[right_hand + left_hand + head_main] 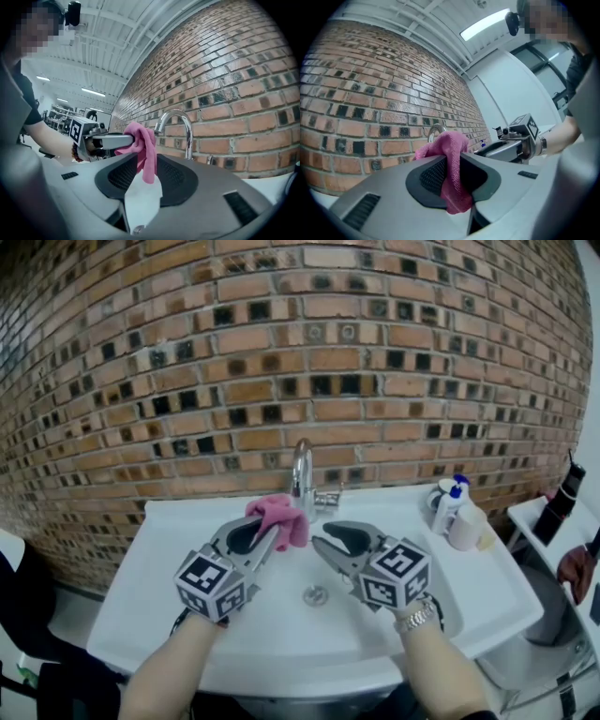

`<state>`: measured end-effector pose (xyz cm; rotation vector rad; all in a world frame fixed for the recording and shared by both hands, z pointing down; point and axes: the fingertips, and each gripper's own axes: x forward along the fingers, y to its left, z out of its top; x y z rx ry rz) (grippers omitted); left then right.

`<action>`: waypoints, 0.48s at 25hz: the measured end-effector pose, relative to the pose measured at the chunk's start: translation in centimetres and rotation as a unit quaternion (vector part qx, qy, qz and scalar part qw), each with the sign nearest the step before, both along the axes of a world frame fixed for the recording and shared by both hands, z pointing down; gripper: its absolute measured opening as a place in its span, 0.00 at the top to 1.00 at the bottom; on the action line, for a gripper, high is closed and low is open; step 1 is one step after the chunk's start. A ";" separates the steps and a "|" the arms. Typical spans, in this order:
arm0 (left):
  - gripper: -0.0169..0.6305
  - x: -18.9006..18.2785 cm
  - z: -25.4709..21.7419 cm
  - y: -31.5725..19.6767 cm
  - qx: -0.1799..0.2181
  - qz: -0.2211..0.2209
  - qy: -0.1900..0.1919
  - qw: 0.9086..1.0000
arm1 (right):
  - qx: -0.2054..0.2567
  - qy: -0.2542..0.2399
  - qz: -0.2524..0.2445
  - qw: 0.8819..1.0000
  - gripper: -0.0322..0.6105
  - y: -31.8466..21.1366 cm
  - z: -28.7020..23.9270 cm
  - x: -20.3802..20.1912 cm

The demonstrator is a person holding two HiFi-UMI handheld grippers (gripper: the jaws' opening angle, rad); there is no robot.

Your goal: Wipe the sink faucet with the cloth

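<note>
Against brick wall [281,352], white sink [169,549], faucet [302,474]

A washstand inside a big industrial hall. Ahead of the left gripper [269,538] and right gripper [322,543] rises a red-brown brick wall [300,334]. Beneath them lies a white rectangular ceramic basin [178,606] with a curved chrome faucet [302,474]. White plastic bottles [448,507] stand right of the right gripper. Overhead run white ceiling beams [117,28] and long strip lights [485,23].
</note>
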<state>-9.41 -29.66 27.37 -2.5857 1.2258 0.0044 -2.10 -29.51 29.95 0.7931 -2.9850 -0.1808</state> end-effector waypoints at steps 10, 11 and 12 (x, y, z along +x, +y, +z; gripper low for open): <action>0.86 -0.1 -4.2 -1.0 0.043 -0.024 -0.013 0.999 | 0.016 0.009 0.043 0.999 0.84 -0.5 0.6 -0.3; 0.86 0.1 -4.4 -1.2 0.046 -0.026 -0.017 0.998 | 0.016 0.011 0.043 0.999 0.84 -0.6 0.7 -0.4; 0.86 0.2 -4.6 -1.5 0.048 -0.029 -0.020 0.998 | 0.016 0.013 0.042 0.999 0.84 -0.6 0.8 -0.5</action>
